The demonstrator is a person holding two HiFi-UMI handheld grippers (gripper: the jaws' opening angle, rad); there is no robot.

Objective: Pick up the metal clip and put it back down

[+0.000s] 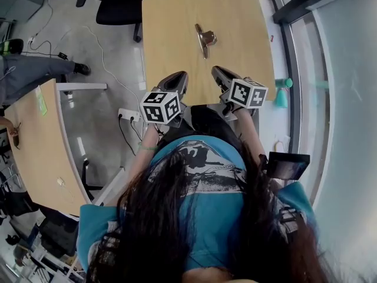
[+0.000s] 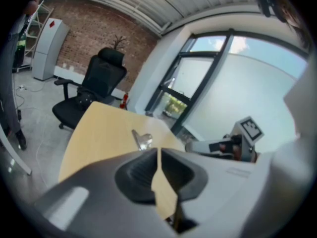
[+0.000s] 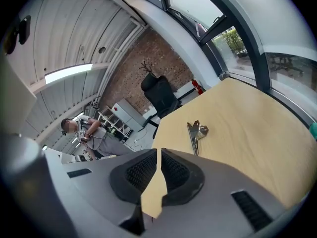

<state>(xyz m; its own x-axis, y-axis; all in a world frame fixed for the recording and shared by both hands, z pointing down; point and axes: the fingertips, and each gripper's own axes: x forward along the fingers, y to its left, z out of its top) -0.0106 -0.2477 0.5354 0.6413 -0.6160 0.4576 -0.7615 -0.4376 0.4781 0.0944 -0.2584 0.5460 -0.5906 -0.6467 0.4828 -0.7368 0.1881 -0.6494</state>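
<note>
Not yet begun, by the look of it, with the metal clip (image 1: 205, 39) lying untouched on the wooden table (image 1: 171, 16), well ahead of the left gripper (image 1: 179, 76) and right gripper (image 1: 217, 71), both empty and pinched together, leaving grasp, lift and set-down all to do.

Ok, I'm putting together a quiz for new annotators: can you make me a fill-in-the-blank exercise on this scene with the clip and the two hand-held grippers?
1. The shiny silver metal clip lies on the light wooden ____.
2. The left hand-held gripper and the right hand-held gripper both have their jaws ____.
3. The clip is touched by ____ of the two hand-held grippers.
4. Past the far end of the table stands a black office ____.

Missing words: table; shut; neither; chair.
</note>
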